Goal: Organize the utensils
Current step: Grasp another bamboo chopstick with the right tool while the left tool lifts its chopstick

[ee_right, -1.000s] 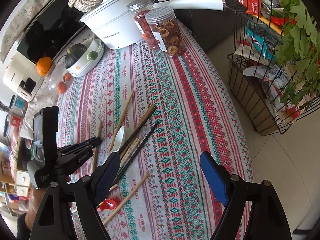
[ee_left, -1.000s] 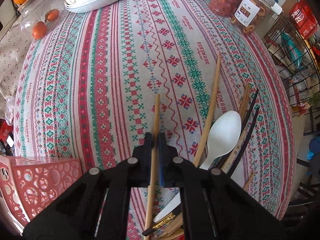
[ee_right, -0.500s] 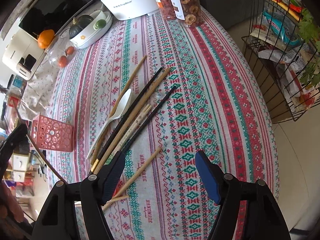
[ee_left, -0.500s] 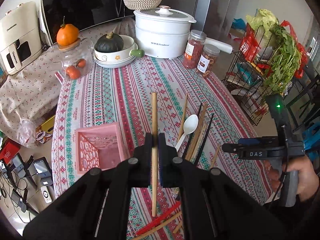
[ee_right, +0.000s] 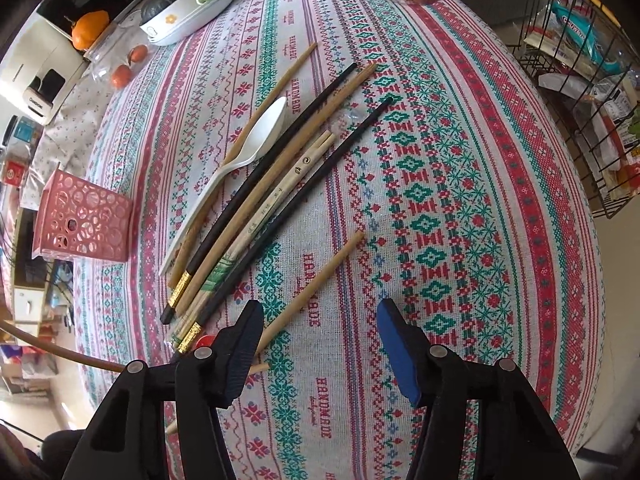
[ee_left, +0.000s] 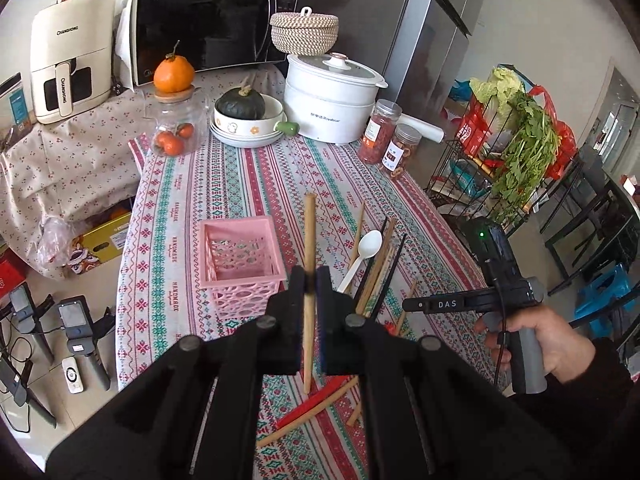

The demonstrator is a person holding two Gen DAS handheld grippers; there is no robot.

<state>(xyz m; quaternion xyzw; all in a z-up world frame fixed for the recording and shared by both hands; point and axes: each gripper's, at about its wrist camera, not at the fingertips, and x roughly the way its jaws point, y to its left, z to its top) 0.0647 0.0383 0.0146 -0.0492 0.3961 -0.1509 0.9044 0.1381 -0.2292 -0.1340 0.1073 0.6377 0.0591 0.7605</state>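
My left gripper [ee_left: 310,286] is shut on a wooden chopstick [ee_left: 309,236], held upright high above the table. A pink perforated basket [ee_left: 240,256] stands below and to its left; it also shows in the right wrist view [ee_right: 82,222]. My right gripper [ee_right: 320,320] is open and empty, low over the cloth, beside a lone wooden chopstick [ee_right: 320,280]. A white spoon [ee_right: 240,160] and several black and wooden chopsticks [ee_right: 280,172] lie in a loose pile ahead of it. A red chopstick [ee_left: 316,400] lies near the table's front edge.
The striped tablecloth [ee_right: 440,160] covers the table. At the far end stand a white pot [ee_left: 332,100], two jars [ee_left: 388,136], a bowl with a squash [ee_left: 244,116] and a glass jar [ee_left: 176,128]. A wire rack [ee_left: 500,168] stands to the right.
My left gripper has lifted the wooden chopstick from the table to high above it, towards the basket. My right gripper has come down closer to the chopstick pile, still open.
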